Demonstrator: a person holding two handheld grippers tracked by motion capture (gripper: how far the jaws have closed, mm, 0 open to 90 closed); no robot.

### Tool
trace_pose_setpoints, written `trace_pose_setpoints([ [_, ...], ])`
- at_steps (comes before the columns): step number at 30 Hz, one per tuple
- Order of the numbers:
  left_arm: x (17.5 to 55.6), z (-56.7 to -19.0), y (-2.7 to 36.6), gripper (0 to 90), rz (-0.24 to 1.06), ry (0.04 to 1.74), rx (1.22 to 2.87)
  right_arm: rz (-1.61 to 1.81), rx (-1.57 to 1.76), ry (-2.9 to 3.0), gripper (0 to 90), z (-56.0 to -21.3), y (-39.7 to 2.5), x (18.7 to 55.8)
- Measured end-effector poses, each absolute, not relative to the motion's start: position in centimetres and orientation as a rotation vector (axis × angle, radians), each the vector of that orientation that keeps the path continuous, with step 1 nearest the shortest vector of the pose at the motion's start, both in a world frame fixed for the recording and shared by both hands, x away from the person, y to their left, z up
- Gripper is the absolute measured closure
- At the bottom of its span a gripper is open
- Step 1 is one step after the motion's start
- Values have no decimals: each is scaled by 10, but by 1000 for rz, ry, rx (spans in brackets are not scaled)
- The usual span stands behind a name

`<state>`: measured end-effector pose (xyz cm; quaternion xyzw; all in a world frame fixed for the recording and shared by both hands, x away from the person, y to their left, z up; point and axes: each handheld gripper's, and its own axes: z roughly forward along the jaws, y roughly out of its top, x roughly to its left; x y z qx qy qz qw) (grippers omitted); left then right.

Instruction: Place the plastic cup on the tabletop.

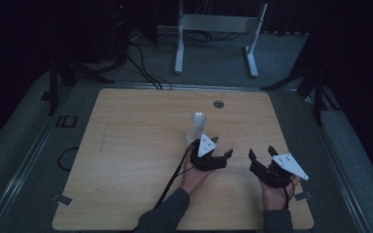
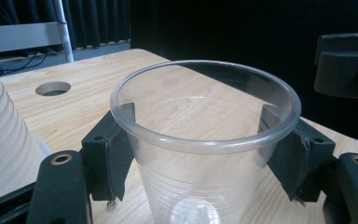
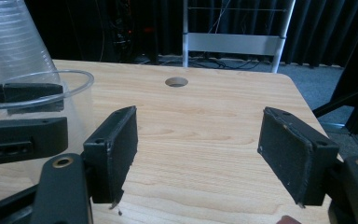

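**Caller:** Up on the high view, where does it all sit?

**Me:** My left gripper [image 1: 222, 146] is out past mid-table with a clear cup [image 1: 223, 141] between its jaws. The cup is faint from up there. Just behind and to its left stands the stack of cups [image 1: 198, 125], upside down. My right gripper [image 1: 261, 153] hangs beside the left one, nearer the table's [image 1: 126, 160] right edge, jaws spread, nothing in them.

**Caller:** Over to the left gripper view, then.

**Me:** Clear cup [image 2: 205, 140] upright, mouth up, long axis vertical. Both pads [image 2: 116, 149] sit on its wall just under the rim, one each side. I read that as a grasp, though how hard they press I can't tell. The stack [image 2: 2, 140] rises close at the left edge, and the cable hole [image 2: 52, 88] lies farther out.

**Caller:** And the right gripper view?

**Me:** My own jaws stand wide apart over bare wood. The cup [image 3: 37, 91] and the left gripper's [image 3: 21, 123] jaws are off to my left, with the stack [image 3: 14, 37] behind them.

**Caller:** So what does the next move turn on?

**Me:** The left holds the cup and the stack is right beside it, so I judge it must travel vertically, clear of the stack.
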<state>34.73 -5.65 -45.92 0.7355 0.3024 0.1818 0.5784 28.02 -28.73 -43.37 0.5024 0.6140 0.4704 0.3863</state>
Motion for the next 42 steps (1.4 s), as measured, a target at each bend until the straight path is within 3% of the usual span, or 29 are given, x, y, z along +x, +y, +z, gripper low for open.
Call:
trace_pose_setpoints([
  [42,352,-486,-64,275,451,733,1771,1196,1282,1564,280,-434,-289,280],
])
